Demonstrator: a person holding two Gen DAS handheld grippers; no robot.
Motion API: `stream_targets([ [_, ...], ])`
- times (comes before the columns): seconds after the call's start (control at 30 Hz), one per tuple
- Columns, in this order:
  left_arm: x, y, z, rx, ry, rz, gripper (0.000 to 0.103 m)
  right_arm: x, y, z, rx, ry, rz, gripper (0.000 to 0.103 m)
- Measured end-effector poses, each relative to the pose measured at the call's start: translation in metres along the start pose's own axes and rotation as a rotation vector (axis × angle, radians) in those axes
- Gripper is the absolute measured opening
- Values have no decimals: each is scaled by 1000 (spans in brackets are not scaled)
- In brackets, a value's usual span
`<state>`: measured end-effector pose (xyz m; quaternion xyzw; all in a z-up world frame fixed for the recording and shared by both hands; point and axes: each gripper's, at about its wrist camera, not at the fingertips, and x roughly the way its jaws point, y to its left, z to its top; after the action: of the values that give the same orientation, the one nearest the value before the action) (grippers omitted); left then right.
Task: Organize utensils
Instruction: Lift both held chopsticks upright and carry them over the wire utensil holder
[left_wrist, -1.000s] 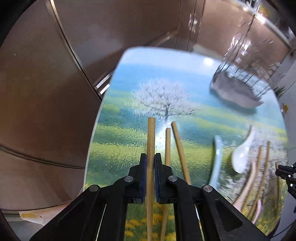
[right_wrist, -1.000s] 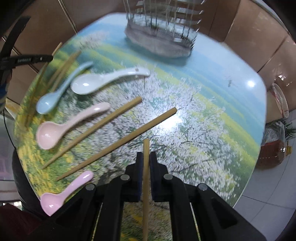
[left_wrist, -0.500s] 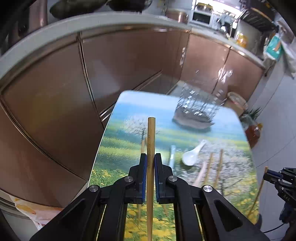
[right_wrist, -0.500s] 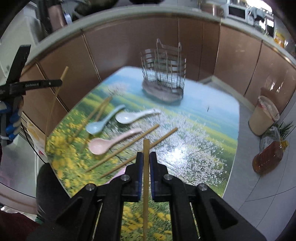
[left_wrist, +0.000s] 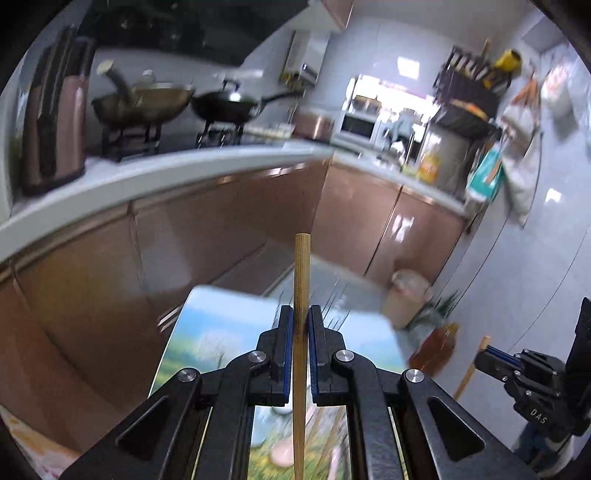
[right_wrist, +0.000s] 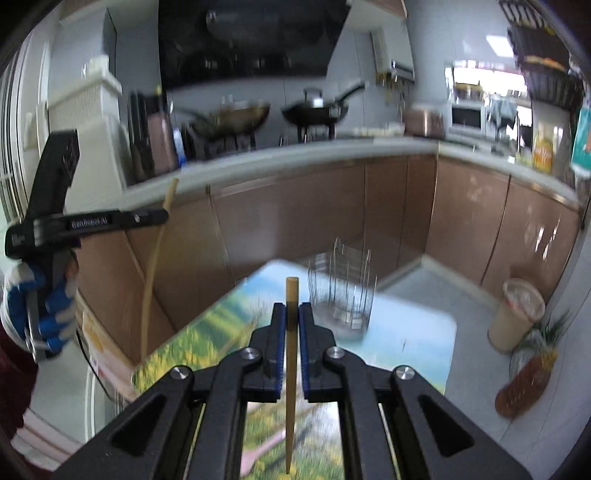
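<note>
Wooden chopstick (left_wrist: 301, 280) clamped in left fingers (left_wrist: 301, 325), another chopstick (right_wrist: 291, 306) in right fingers (right_wrist: 291, 317), both lengthwise along them; wire rack (right_wrist: 343, 291) ahead on worktop (right_wrist: 413, 332), nearer right.

Desk (right_wrist: 406, 325): print smeared by motion blur.
Wire rack (right_wrist: 343, 295): blurred, contents unreadable.
Spoons (right_wrist: 258, 454): pink smears, mostly hidden behind the tool.
</note>
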<state>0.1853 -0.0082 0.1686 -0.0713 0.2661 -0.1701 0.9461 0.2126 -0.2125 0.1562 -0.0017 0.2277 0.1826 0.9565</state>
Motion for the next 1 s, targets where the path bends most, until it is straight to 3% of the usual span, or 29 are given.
stream_targets([
  [0.23, 49, -7, 43, -17, -77, -40, 8, 33, -19, 57, -5, -111, -8, 6],
  [0.53, 126, 1, 82, -72, -347, -4, 8, 104, -55, 100, -5, -278, -40, 6],
  [0.77, 209, -1, 59, -49, -429, 52, 8, 168, -85, 91, -14, -323, -84, 6],
  [1.0, 278, 17, 24, -90, -368, 126, 8, 232, -99, 49, -31, -272, -114, 6],
])
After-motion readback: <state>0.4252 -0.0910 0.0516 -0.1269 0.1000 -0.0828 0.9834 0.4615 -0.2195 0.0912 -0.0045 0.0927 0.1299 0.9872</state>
